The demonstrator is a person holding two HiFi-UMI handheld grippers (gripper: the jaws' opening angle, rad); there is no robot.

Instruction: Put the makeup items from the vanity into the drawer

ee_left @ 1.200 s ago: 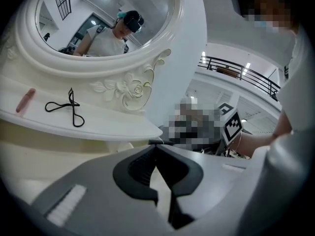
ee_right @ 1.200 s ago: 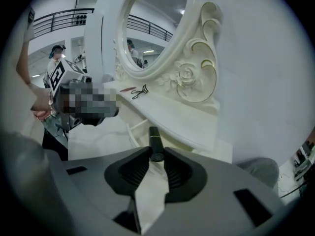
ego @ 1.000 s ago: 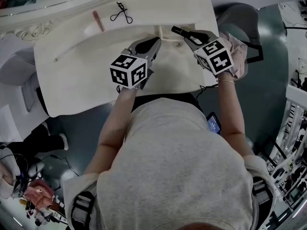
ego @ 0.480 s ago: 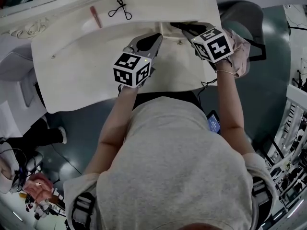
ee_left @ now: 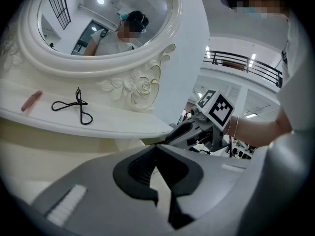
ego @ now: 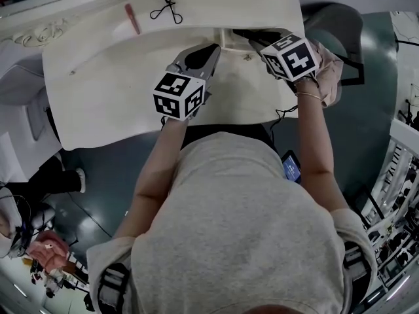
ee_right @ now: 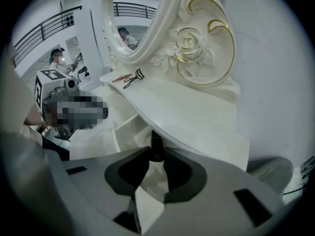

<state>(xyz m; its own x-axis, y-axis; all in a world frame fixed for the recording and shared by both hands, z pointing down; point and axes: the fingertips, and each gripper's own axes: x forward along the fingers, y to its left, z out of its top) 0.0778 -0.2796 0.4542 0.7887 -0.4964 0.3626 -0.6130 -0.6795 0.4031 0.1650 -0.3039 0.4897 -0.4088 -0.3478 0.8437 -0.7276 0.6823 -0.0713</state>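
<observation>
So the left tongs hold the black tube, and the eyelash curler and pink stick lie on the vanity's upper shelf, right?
Not quite: the right tongs hold the black tube, as the right gripper view shows. The eyelash curler and pink stick do lie on the vanity's upper shelf.

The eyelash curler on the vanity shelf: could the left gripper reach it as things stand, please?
Probably yes. The eyelash curler lies uncovered on the shelf, nothing stands between it and the left gripper, which holds nothing; its closed jaws would need to open.
</observation>
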